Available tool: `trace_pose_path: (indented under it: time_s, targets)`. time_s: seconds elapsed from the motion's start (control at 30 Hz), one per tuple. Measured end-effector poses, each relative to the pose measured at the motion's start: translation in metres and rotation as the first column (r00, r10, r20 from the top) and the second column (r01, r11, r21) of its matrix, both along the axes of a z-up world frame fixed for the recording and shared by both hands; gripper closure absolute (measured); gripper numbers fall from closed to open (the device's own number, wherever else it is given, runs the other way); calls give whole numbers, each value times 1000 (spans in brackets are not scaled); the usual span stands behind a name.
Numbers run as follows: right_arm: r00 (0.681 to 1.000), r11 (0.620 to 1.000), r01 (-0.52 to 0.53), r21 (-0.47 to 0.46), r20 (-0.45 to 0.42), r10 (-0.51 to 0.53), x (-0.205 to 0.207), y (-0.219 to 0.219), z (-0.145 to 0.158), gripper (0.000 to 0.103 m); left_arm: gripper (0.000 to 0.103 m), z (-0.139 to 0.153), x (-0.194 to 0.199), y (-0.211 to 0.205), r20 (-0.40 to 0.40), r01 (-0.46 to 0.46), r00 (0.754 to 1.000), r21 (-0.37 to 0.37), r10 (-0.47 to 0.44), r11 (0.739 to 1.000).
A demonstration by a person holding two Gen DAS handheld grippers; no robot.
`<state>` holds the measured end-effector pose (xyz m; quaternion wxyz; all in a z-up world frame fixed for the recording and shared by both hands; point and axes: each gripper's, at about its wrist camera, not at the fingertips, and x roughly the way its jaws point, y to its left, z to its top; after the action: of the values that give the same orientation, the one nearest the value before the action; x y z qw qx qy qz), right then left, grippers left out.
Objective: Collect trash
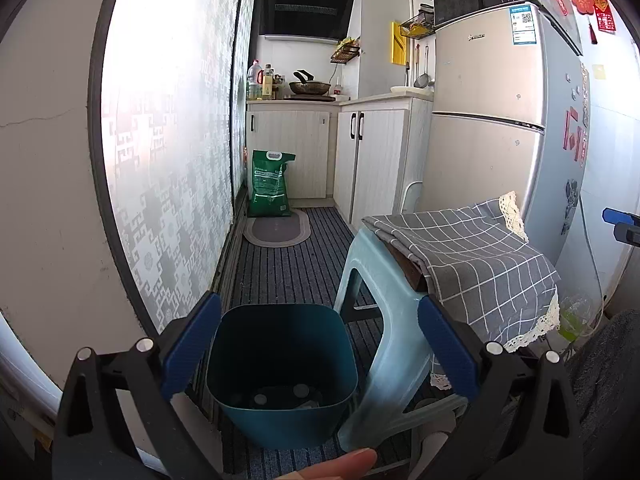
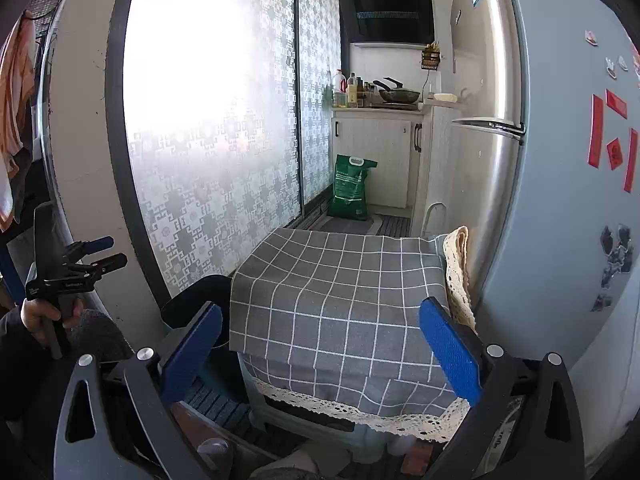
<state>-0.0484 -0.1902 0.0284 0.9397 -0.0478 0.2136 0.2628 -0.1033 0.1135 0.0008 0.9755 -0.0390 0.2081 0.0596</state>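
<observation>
Plastic dominates the left wrist view: a dark teal bin (image 1: 282, 376) of smooth plastic, squarish with rounded corners and tapering toward its base, stands on the ribbed striped floor mat (image 1: 296, 264) at about 6 o'clock, with a few small pale round bits and a scrap lying on its dim bottom. The left gripper (image 1: 320, 350) frames it, jaws spread wide apart and holding nothing, its blue pads (image 1: 192, 350) finely textured against matte black arms. Touching the bin's side at 5 o'clock is a glossy pale blue plastic stool (image 1: 384, 320), draped with a grey cloth (image 1: 472, 256) checked in thin white lines and edged in cream lace. A green sack (image 1: 270, 184) stands at 12 o'clock against white grooved cabinets (image 1: 372, 160), and a smooth metallic fridge (image 1: 488, 120) rises at 2 o'clock. A fingertip (image 1: 340, 464) shows at the bottom edge. In the right wrist view, the right gripper (image 2: 320, 350) also has its jaws wide apart and empty, spanning the checked cloth at the centre. The bin's dark rounded rim shows just beside the cloth at 8 o'clock. At 9 o'clock a hand (image 2: 44, 316) grips the other tool's handle. Frosted patterned glass (image 2: 208, 152) glows from 10 to 12 o'clock.
</observation>
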Motion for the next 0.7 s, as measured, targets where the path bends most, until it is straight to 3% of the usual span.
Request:
trace_pose_path:
  time_s: [0.7]
  targets:
    - [1000,999,-6,-38,-10,5,2,5,-4,3,3,-9,-2,10,8,-16,1000,-38,16,999]
